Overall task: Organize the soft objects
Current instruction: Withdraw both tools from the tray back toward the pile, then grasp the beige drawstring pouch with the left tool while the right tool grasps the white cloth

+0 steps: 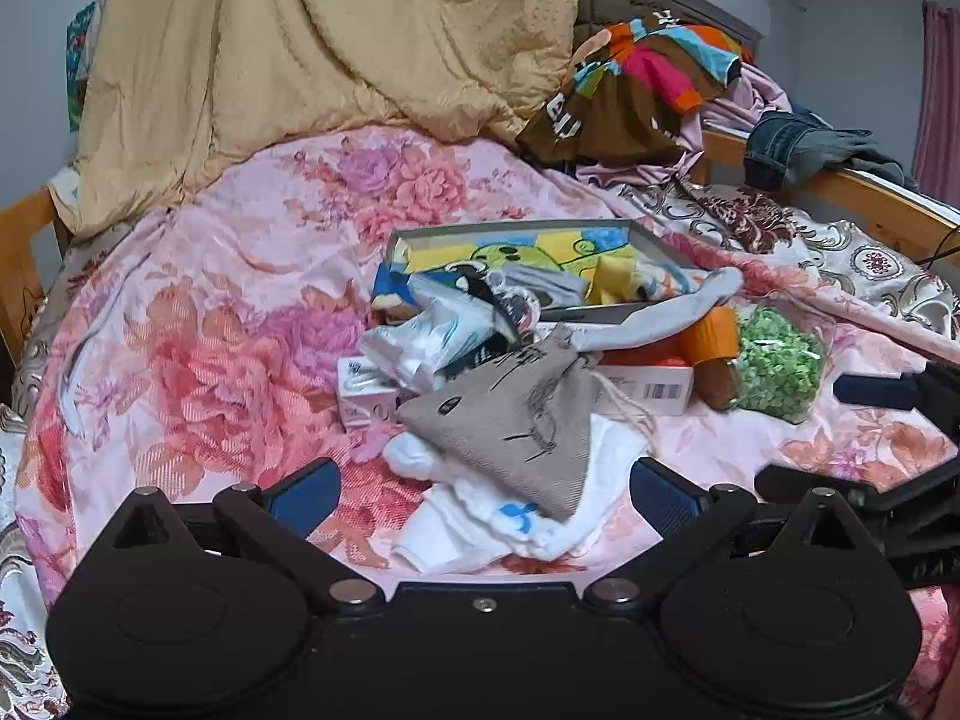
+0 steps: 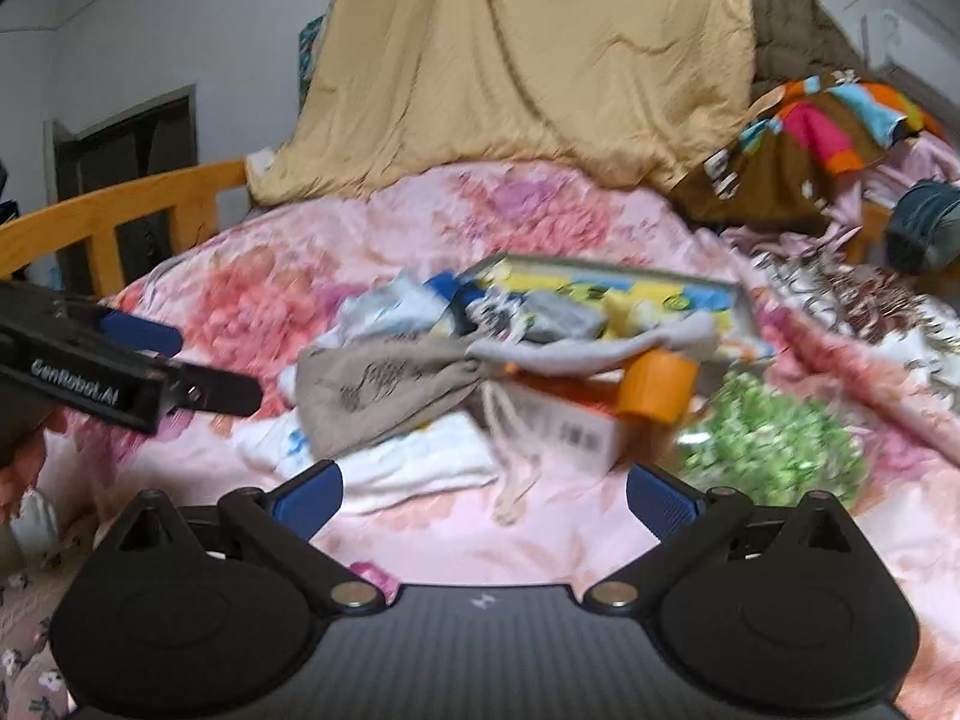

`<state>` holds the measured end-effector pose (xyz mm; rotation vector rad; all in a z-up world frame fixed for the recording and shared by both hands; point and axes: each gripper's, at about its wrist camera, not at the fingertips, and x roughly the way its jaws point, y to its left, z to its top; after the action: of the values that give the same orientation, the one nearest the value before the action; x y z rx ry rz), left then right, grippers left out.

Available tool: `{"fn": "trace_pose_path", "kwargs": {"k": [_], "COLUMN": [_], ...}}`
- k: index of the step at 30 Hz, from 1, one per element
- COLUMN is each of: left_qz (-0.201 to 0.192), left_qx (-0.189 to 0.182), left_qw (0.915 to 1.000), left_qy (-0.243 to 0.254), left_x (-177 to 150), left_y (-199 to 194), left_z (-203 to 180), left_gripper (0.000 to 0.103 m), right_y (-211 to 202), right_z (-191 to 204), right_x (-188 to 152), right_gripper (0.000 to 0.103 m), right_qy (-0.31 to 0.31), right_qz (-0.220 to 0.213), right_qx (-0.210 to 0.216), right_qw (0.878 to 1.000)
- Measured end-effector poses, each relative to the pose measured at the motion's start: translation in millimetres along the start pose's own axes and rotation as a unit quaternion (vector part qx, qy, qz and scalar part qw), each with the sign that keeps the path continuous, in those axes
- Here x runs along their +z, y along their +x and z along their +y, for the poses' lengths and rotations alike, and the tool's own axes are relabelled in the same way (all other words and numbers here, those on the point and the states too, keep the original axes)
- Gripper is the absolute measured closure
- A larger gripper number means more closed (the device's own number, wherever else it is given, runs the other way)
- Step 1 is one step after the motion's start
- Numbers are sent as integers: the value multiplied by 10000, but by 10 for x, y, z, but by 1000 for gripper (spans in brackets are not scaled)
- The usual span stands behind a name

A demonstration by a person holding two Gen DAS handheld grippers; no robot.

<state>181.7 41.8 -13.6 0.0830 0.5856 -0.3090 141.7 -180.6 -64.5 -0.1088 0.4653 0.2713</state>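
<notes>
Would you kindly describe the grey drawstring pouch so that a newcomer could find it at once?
Start at the pink floral bedspread and find the shallow box of colourful cloths at its middle. Just in front of that clutter lies the grey drawstring pouch, resting on a white sock. It alone is coarse grey fabric with dark sketch-like markings and a pale cord trailing from its gathered neck.

To my left, the pink floral bedspread [image 1: 198, 324] lies bare. Ahead, a grey drawstring cloth pouch [image 1: 516, 414] over white socks [image 1: 480, 516] blocks me; right, a clear bag of green pellets [image 1: 777, 366] crowds in.
</notes>
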Motion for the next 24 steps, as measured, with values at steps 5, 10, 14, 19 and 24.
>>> {"fn": "trace_pose_path", "kwargs": {"k": [5,10,14,19,24], "left_qz": [71,49,35,-1,-107], "left_qx": [-56,-163,-216,-189,-217], "left_qw": [10000,9999,9997,9993,9984], "left_qy": [-35,-8,-53,-324,-519], "left_x": [-44,-33,-3,-5,36], "left_y": [95,166,241,323,360], "left_z": [106,155,163,212,270], "left_gripper": [1,1,1,1,1], "right_y": [93,228,319,373,394], "right_z": [94,139,143,119,123], "right_x": [-37,-52,-72,-81,-84], "right_gripper": [0,0,0,0,0], "right_qy": [-138,-106,-85,-11,22], "right_qz": [64,188,302,344,253], "right_qx": [210,390,413,439,440], "right_qw": [9997,9990,9987,9984,9987]}}
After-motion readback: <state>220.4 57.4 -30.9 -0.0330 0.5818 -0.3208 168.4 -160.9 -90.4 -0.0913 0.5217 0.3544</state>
